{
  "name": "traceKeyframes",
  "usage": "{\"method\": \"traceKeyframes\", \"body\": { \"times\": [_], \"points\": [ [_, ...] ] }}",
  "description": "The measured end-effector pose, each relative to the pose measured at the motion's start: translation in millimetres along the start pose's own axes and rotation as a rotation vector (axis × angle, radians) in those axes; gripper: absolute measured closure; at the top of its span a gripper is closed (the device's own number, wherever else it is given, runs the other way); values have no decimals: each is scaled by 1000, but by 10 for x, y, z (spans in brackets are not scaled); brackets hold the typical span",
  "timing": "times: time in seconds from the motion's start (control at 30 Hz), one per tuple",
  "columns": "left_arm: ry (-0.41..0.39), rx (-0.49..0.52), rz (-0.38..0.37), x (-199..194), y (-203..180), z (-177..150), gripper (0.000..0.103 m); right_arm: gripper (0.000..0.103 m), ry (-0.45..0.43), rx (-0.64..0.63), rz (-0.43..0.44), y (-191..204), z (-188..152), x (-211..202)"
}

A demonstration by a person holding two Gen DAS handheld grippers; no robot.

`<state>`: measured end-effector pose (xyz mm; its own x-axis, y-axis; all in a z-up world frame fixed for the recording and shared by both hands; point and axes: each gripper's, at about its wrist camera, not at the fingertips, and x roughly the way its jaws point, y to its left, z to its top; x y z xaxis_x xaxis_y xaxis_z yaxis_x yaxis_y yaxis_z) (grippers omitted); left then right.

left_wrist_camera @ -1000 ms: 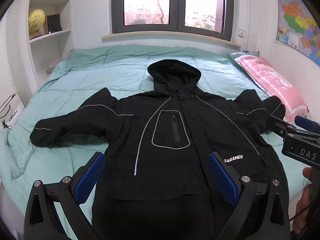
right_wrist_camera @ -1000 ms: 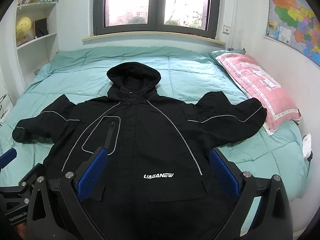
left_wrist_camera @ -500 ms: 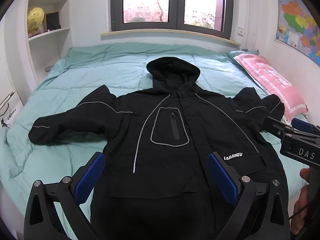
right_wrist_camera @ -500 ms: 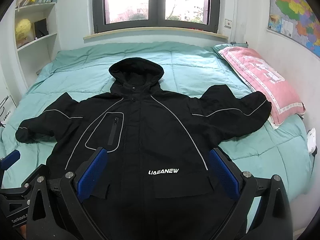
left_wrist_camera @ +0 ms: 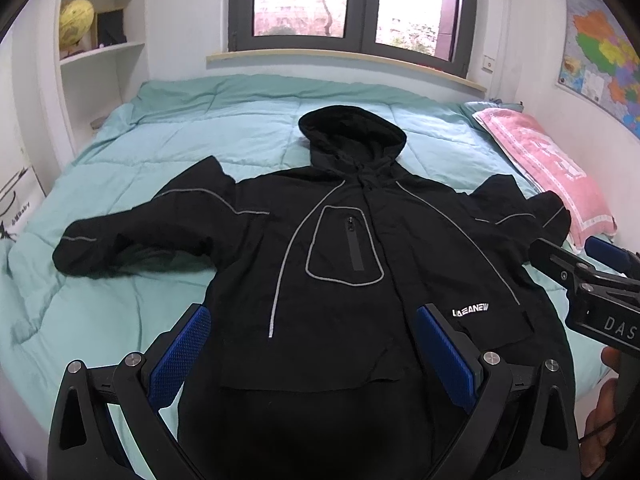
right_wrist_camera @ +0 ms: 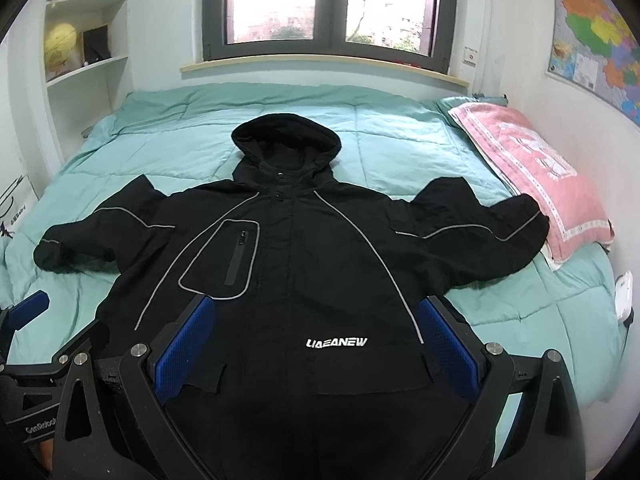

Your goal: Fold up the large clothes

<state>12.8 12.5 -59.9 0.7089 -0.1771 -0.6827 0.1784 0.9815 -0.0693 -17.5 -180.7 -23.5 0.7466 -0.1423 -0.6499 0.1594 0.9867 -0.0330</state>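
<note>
A black hooded jacket (left_wrist_camera: 344, 280) (right_wrist_camera: 304, 264) with grey piping lies front-up and spread flat on the teal quilt, hood toward the window, both sleeves stretched out sideways. My left gripper (left_wrist_camera: 314, 352) hovers open above the jacket's lower front, nothing between its blue pads. In the right wrist view my right gripper (right_wrist_camera: 316, 346) is open too, held over the hem near the white chest lettering. The right gripper (left_wrist_camera: 592, 276) also shows at the right edge of the left wrist view, and the left gripper (right_wrist_camera: 36, 320) at the left edge of the right wrist view.
The teal quilt (left_wrist_camera: 208, 132) (right_wrist_camera: 392, 128) covers the whole bed. A pink pillow (left_wrist_camera: 548, 168) (right_wrist_camera: 528, 168) lies along the right wall by the right sleeve. White shelves (left_wrist_camera: 100, 52) with a yellow globe stand at left. A window is behind the bed, a map hangs at right.
Both views have shifted slightly, so the jacket sits a little lower and nearer in frame. The jacket itself has not moved, and both grippers stay open.
</note>
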Motion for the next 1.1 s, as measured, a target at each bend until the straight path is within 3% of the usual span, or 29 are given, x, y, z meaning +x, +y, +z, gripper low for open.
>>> {"method": "traceKeyframes", "body": {
  "times": [0.43, 0.63, 0.8, 0.9, 0.97, 1.1],
  "points": [
    [-11, -42, 10, 63, 265, 34, 1, 1, -27, 23, 46, 169, 75, 72],
    [-16, -95, 26, 172, 610, 81, 1, 1, -60, -76, 73, 421, 138, 94],
    [-47, -232, 179, 281, 1634, 261, 1, 1, -58, -143, 254, 823, 294, 193],
    [-47, -370, 216, 425, 2415, 347, 1, 1, -76, -166, 360, 1062, 399, 413],
    [-23, -444, 211, 565, 2923, 365, 1, 1, -90, -173, 371, 1203, 434, 643],
    [5, -602, 174, 883, 3780, 370, 1, 8, -102, -206, 265, 1470, 331, 1352]
  ]
}}
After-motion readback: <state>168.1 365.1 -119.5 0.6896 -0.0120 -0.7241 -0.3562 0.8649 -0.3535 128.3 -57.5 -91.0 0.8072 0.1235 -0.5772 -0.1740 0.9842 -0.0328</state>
